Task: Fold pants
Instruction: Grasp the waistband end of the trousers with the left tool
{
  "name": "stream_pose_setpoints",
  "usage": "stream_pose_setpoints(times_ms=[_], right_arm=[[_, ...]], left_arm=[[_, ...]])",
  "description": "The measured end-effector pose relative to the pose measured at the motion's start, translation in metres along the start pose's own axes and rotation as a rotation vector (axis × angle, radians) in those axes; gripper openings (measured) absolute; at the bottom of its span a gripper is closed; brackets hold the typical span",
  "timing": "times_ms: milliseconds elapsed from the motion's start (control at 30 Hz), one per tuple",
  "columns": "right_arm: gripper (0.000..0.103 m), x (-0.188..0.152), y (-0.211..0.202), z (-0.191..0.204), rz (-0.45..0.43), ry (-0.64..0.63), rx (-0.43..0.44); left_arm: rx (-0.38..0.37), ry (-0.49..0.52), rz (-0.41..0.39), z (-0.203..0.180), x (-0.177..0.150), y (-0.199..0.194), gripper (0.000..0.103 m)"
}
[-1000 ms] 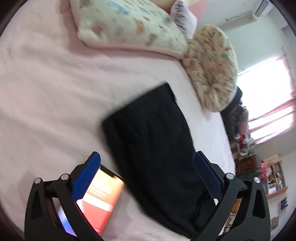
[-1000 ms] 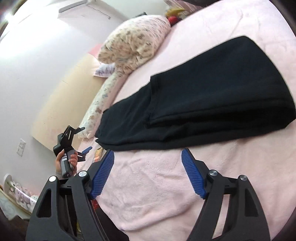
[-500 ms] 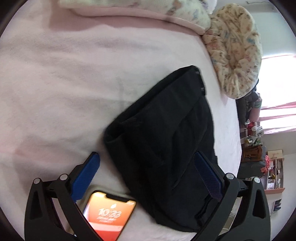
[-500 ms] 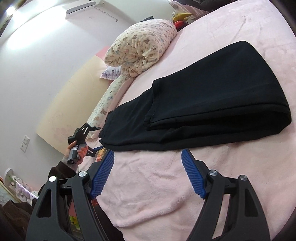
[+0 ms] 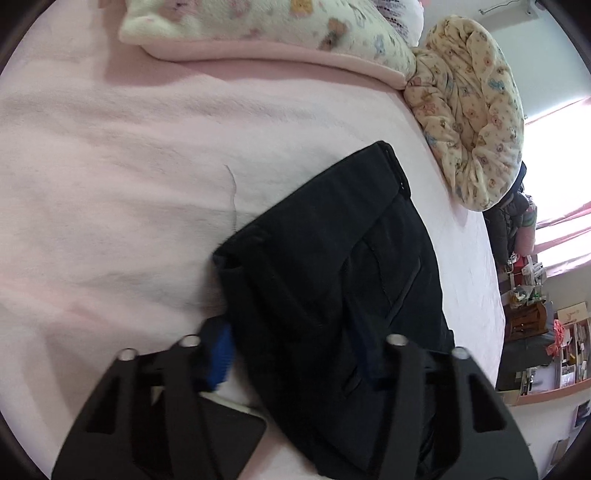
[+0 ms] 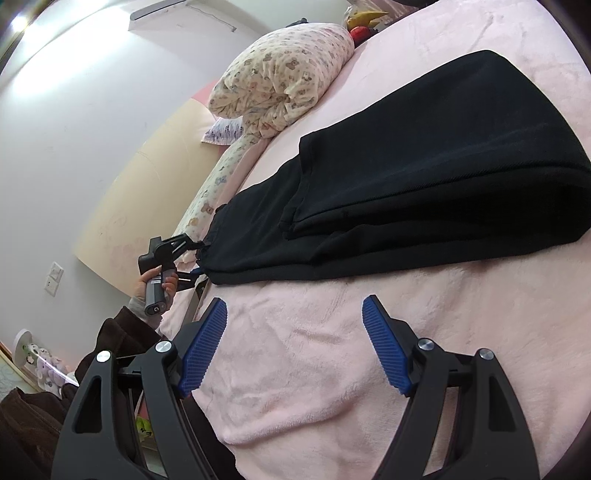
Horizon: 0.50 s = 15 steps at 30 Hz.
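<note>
At the far left of the left wrist view a dark phone lies on the pink bed, its screen dark, partly under the left claw. That claw is at the waist end of the black pants, its blue fingers straddling a thick bunch of cloth; the far finger is sunk in the fabric and blurred, so I cannot tell whether the jaws have clamped or only bracket the cloth. Further right, a long teddy-print pillow and a rolled quilt sit at the head of the bed, well apart from the pants. In the right wrist view the pants lie already doubled over, legs stacked on the upper part, and the right claw hovers over bare bedding just beside the near edge, jaws wide apart and holding nothing. The risk, as I judge it, is that the left claw takes only the top layers, so lifting would peel the stack open and skew the fold; it could also nudge the phone. With one end held only, the soft cloth may sag and drag. No brand, label or writing is legible anywhere.
</note>
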State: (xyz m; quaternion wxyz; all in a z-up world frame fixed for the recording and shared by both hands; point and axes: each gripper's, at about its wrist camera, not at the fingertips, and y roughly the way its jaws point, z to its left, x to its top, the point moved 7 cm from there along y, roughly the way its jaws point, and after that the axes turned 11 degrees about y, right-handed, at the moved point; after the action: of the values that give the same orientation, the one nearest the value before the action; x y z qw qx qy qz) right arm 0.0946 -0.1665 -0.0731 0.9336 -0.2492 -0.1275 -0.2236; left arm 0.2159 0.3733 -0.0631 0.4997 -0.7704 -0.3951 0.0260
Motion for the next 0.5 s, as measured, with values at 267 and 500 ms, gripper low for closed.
stream_pose_setpoints(times_ms=[267,500], right_arm=[[0.079,-0.001,-0.001,0.003,0.005,0.018,0.027],[0.079,-0.004,-0.01,0.009,0.006,0.008,0.054]], left_arm=[[-0.034,0.135,-0.194,-0.039,0.006,-0.033,0.024],[0.12,0.113,-0.141,-0.029,0.001,-0.01,0.037]])
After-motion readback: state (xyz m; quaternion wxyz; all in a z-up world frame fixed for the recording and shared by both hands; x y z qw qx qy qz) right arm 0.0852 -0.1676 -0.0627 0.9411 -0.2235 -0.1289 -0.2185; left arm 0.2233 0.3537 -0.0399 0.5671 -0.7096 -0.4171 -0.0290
